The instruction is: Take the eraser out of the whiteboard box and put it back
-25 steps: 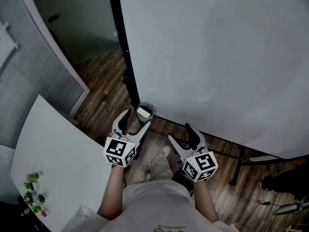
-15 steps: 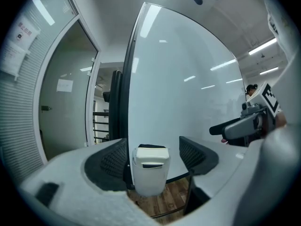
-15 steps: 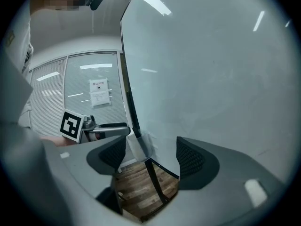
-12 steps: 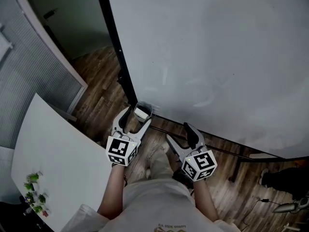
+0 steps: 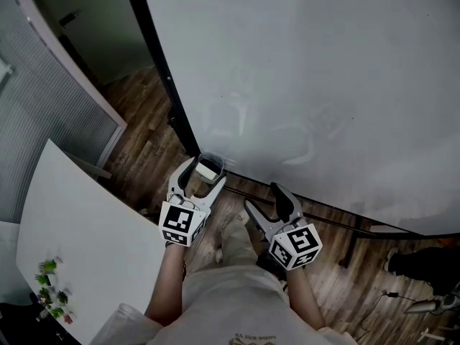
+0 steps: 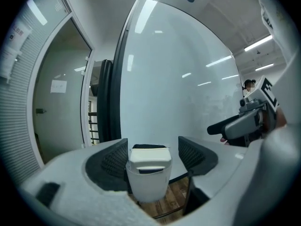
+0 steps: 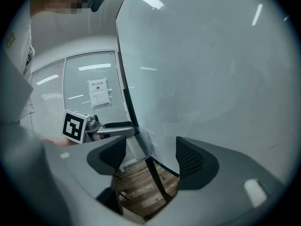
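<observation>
Sitting upright in the box (image 6: pixel 146 188), the eraser (image 6: pixel 149 155) shows its white top above the rim, its dark felt side toward the whiteboard (image 5: pixel 323 85). The box is fixed at the board's lower left corner, beside the black frame (image 5: pixel 154 70). The left gripper (image 5: pixel 202 177) straddles box and eraser. Its jaws have just been closing slightly, yet they are released: there is a clear gap at the right pad and no pressure on the eraser. The right gripper (image 5: pixel 263 197) hangs just beside it, lower along the board's bottom edge, jaws apart, with only floor and a stand leg seen between them. The floor (image 5: pixel 144 135) is dark wood plank. A white table (image 5: pixel 79 228) stands to the left, with small green plants (image 5: pixel 49 282) near its edge. A partition with blinds (image 5: pixel 36 113) lies beyond it.
</observation>
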